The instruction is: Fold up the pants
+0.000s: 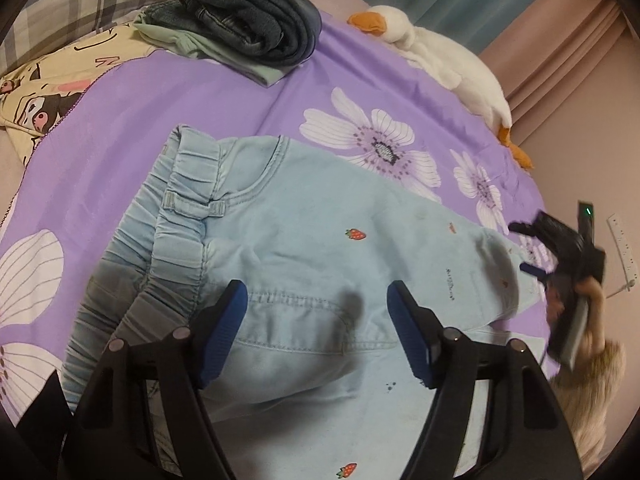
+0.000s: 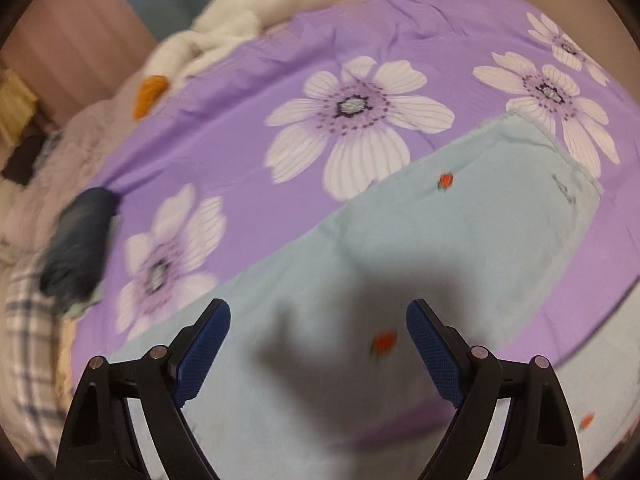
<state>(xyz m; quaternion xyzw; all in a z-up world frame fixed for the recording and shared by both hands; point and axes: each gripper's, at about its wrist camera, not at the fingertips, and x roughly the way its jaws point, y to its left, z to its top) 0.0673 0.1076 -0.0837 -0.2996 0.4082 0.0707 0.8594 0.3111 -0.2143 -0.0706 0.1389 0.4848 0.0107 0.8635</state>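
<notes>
The pants [image 1: 320,240] lay flat mid-bed, waistband toward the bed's [image 1: 240,96] left edge. The left gripper [image 1: 316,332] hovered agape over the waist; the right gripper [image 2: 318,352] hung agape over the legs. Each likely needed to pinch fabric next.

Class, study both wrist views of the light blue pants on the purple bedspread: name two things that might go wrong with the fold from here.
1. The left tongs stand open over a single pocket layer of the light blue pants, so they may pinch only the top cloth.
2. The elastic waistband is already bunched, so the fold may come out crooked.
</notes>
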